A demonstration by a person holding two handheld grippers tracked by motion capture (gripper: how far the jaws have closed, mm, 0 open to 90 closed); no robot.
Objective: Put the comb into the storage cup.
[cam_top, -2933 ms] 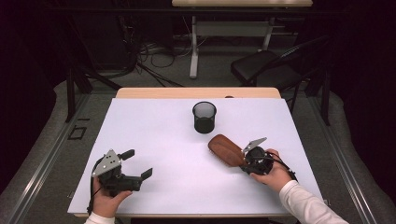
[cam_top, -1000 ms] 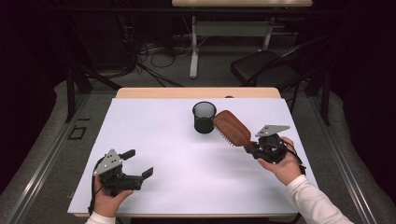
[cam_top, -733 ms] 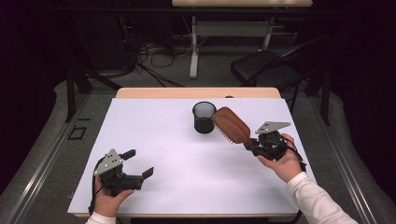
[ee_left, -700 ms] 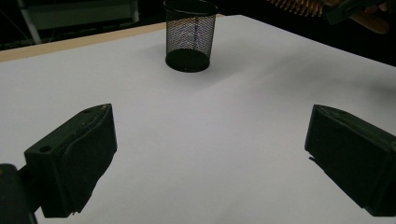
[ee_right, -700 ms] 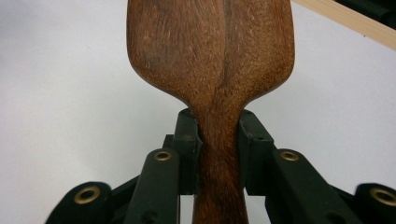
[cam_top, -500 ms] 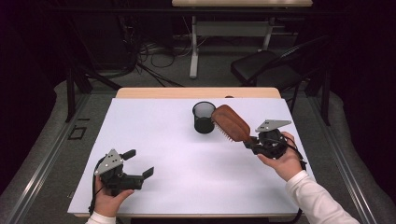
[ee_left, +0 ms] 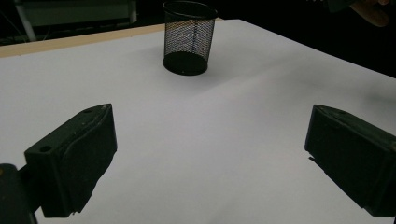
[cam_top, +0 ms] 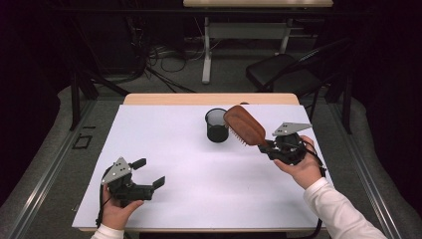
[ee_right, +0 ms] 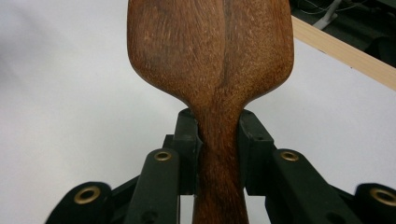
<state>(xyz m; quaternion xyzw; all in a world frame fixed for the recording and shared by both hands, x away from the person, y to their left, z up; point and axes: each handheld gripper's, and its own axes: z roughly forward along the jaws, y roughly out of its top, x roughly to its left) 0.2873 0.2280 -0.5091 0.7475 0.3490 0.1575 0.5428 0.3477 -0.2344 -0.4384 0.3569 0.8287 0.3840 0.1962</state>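
Right gripper (cam_top: 265,146) is raised off the white table (cam_top: 189,194), its jaws pinching the narrow handle of a wooden hairbrush (cam_top: 244,124); the right gripper view has the handle clamped between both black jaws, smooth brown back facing the camera. Brush's long axis runs straight out ahead of the jaws, head tilted upward, bristles on the underside. Head sits just beside the rim of a black mesh cup (cam_top: 217,125), which stands upright ahead of the brush. Left gripper (cam_top: 148,173) is held low over the table's near edge, jaws spread wide, nothing between them; cup well ahead of it. Beyond the table: dark room, grey floor, cables (cam_top: 164,55), a black chair (cam_top: 281,74), a desk frame (cam_top: 239,30).
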